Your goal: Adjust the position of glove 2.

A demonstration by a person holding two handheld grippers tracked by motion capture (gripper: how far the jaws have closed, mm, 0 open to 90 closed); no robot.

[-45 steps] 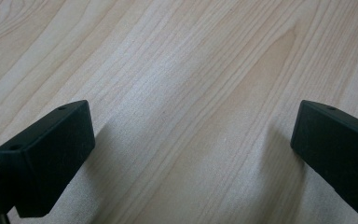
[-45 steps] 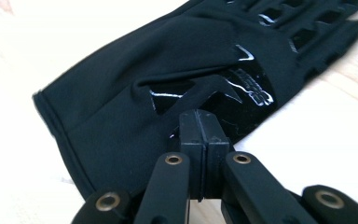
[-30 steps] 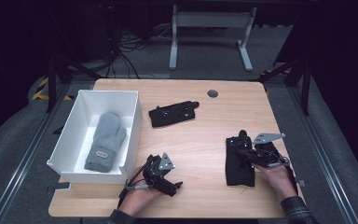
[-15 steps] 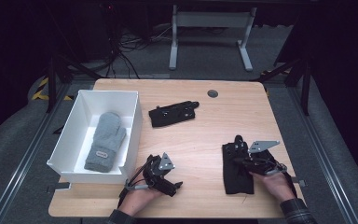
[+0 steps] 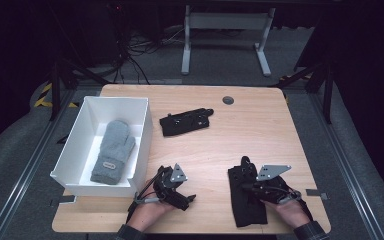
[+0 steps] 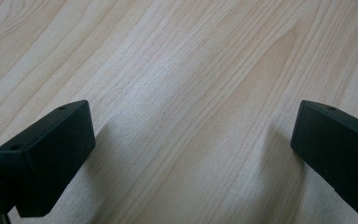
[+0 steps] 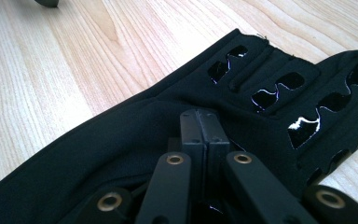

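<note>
Where right tongs [image 7: 199, 122] pinch: black perforated glove [image 7: 177, 116] (smooth fabric).

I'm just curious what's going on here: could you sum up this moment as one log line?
right gripper: shut, on black glove | left gripper: open over bare table | grey mitten: in white box | second black glove: on table

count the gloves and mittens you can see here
3: a grey knitted mitten lying in the white rectangular box, a black padded glove at mid-table, and another black fabric glove near the front edge under the right gripper. None seems hidden.
</note>
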